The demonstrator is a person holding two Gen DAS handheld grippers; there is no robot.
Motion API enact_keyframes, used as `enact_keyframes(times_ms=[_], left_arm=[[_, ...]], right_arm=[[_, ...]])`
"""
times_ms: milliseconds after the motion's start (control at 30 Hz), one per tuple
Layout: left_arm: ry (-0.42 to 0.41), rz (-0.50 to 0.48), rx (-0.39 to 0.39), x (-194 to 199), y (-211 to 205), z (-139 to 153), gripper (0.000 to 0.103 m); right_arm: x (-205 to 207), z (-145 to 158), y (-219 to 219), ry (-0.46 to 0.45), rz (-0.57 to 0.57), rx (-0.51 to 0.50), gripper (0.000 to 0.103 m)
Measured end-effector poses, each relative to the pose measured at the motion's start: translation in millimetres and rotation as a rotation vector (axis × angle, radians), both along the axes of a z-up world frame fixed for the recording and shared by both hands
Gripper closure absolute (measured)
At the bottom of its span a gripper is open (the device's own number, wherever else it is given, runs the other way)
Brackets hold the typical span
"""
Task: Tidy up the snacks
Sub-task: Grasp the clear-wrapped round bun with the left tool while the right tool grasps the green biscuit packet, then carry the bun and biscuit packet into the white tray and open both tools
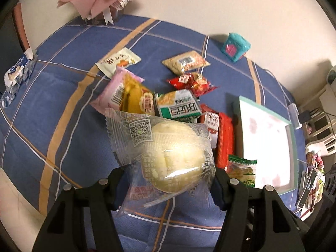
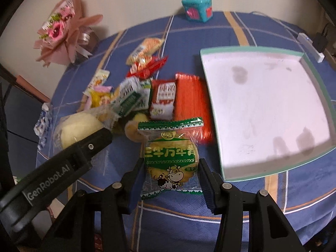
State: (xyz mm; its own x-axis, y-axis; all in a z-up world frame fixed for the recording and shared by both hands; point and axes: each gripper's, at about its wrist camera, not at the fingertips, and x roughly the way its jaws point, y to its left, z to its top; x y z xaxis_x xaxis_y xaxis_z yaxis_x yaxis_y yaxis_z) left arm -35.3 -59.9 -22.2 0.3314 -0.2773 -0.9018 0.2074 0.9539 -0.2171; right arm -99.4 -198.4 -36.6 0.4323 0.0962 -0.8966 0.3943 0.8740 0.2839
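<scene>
My left gripper (image 1: 168, 180) is shut on a clear-wrapped pale bun (image 1: 172, 153) and holds it above the blue checked table; the bun also shows in the right wrist view (image 2: 77, 130). My right gripper (image 2: 170, 174) is shut on a green-trimmed biscuit packet (image 2: 171, 157) with a cow picture, just left of the tray; the packet also shows in the left wrist view (image 1: 243, 170). A pile of snack packets lies mid-table: a green-white packet (image 1: 178, 107), a pink-yellow one (image 1: 126, 94), a red packet (image 2: 162, 98) and an orange-red pack (image 2: 191, 105). The white tray (image 2: 212, 73) with a teal rim holds nothing.
A pink wrapped bouquet (image 2: 63, 31) stands at the back left. A teal plush cube (image 2: 198, 9) sits at the far edge. A blue-white wrapper (image 1: 16, 73) lies at the left edge. Loose packets (image 1: 185, 62) lie behind the pile. Cluttered shelves (image 1: 319, 126) stand to the right.
</scene>
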Motion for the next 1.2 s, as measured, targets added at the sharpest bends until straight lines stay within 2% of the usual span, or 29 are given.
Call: enact_keyframes(times_ms=[233,467,600,767,867,1200], left_arm=[[-0.016,0.008,-0.011,5.6,2.0,7.8,0.037],[-0.044,-0.05,0.001,1.4,-21.2,13.7,0.037],[-0.057,-0.126,0.004,-0.8,-53.5,15.6,0.037],[-0.073,-0.217,0.023,-1.5,-96.8,14.4,0.037],[-0.09,-0.261,0.041,0.8,-121.0,12.0,0.037],[-0.108,-0.339,0.027,20.4,-183.8,-3.6,0.037]], right_arm=[[-3.3,3.1,-14.7,-0.013,-0.057,0.012,0.051],[-22.4,8.5,-75.3,0.002,-0.262,-0.02,0.051],[-34.5,6.7,-106.8,0.019,-0.362,-0.033,0.051],[-44.5,10.1,-134.7,0.018,-0.431,-0.052,0.051],[-43.0,8.8,-149.1,0.018,-0.455,-0.066,0.051],[-30.9,3.3,-187.1,0.013,-0.498,-0.107,0.051]])
